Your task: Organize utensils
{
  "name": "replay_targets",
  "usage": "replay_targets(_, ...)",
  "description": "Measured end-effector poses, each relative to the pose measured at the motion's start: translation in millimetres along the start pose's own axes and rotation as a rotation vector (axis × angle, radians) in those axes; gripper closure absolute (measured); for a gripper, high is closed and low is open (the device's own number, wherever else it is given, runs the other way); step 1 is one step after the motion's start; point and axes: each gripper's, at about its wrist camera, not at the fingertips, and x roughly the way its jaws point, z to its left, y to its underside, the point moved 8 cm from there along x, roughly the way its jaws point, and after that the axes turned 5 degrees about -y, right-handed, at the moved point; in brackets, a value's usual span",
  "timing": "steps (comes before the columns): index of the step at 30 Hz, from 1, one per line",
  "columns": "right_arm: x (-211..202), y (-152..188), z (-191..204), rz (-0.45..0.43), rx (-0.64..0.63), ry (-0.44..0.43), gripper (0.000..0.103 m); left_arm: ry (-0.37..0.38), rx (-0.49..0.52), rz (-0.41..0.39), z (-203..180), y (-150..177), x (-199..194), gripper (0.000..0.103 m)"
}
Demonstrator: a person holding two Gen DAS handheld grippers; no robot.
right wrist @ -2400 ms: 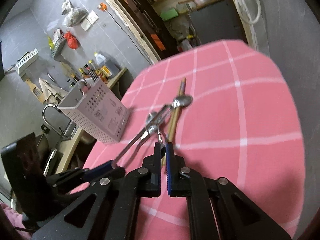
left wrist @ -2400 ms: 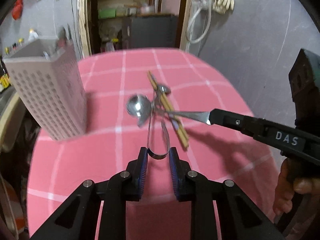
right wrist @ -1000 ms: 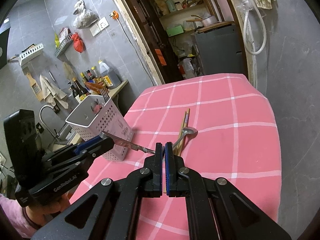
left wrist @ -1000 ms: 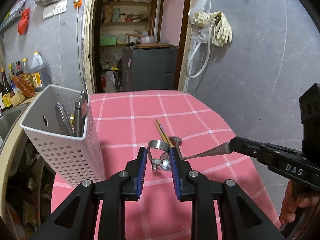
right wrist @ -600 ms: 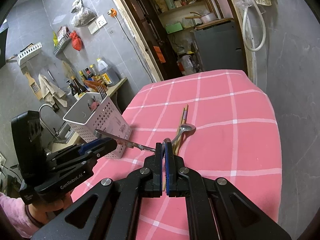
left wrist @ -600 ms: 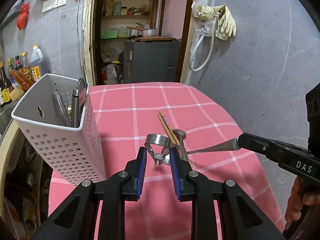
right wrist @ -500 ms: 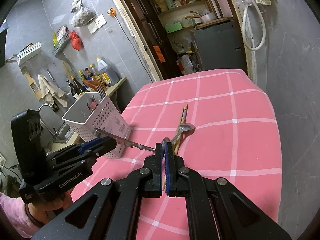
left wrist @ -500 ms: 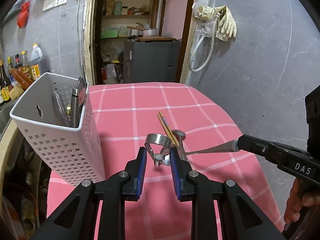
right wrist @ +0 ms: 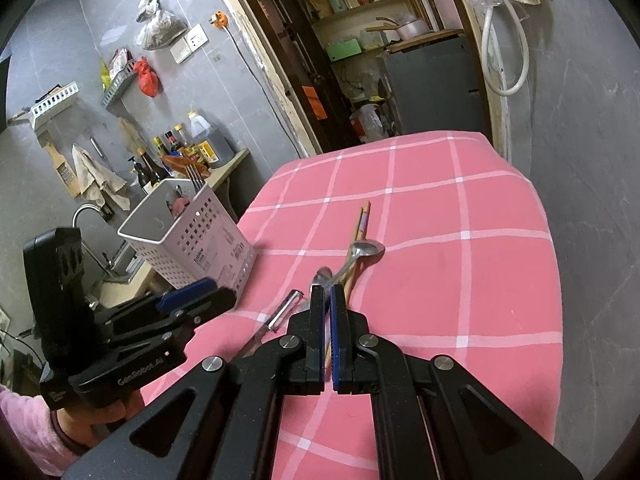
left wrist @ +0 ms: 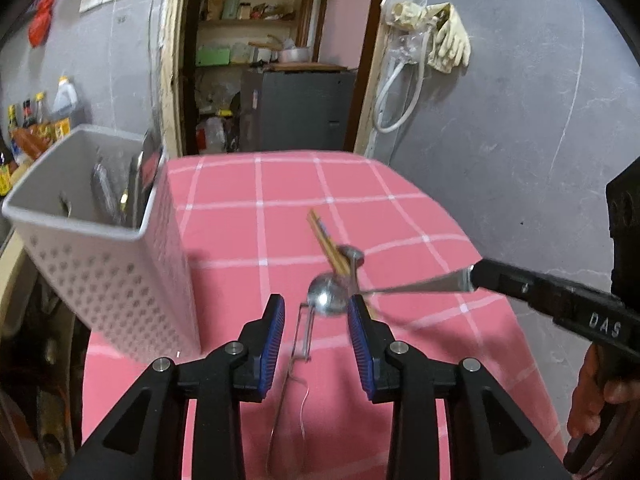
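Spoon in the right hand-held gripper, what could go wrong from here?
The right hand-held gripper pinches the spoon only by its handle end, so it might swivel or slip. The peeler lies loose beneath the open left hand-held gripper; a sweep could knock it. The basket stands near the table edge and may tip if bumped.

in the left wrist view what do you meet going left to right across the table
White utensil basket → left gripper with its jaws open → chopsticks → right gripper holding a spoon handle.
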Motion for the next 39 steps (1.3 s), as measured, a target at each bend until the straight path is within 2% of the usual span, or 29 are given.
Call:
replay_targets(7, 3, 2, -1, -0.016, 0.011, 0.006, 0.100, -0.014, -0.017, 0.153, 9, 32, 25, 0.072)
replay_targets(11, -5, -8, 7, -0.049, -0.028, 0.006, 0.100, -0.035, 0.002, 0.234, 8, 42, 45, 0.072)
replay_targets(15, -14, -22, 13, -0.076, -0.036, -0.007, 0.101, -0.045, 0.030, 0.297, 5, 54, 57, 0.077)
replay_targets(18, -20, -30, 16, -0.092, -0.038, -0.016, 0.101, -0.039, 0.051, 0.304, 0, 52, 59, 0.084)
replay_targets(21, -25, -37, 20, -0.110, -0.046, -0.024, 0.101, -0.039, 0.080, 0.308, -6, 50, 59, 0.085)
replay_targets(23, -29, -42, 25, -0.122, -0.052, -0.029, 0.101, -0.002, 0.045, 0.310, -6, 49, 56, 0.085)
replay_targets(26, -36, -49, 33, -0.143, -0.068, -0.033, 0.102, 0.056, -0.027, 0.271, -3, 43, 42, 0.085)
replay_targets(30, -45, -57, 44, -0.162, -0.090, -0.035, 0.102, 0.137, -0.105, 0.159, -1, 25, 10, 0.085)
replay_targets(39, -71, -77, 76, -0.234, -0.131, -0.050, 0.102, 0.202, -0.178, -0.086, 5, -33, -63, 0.085)
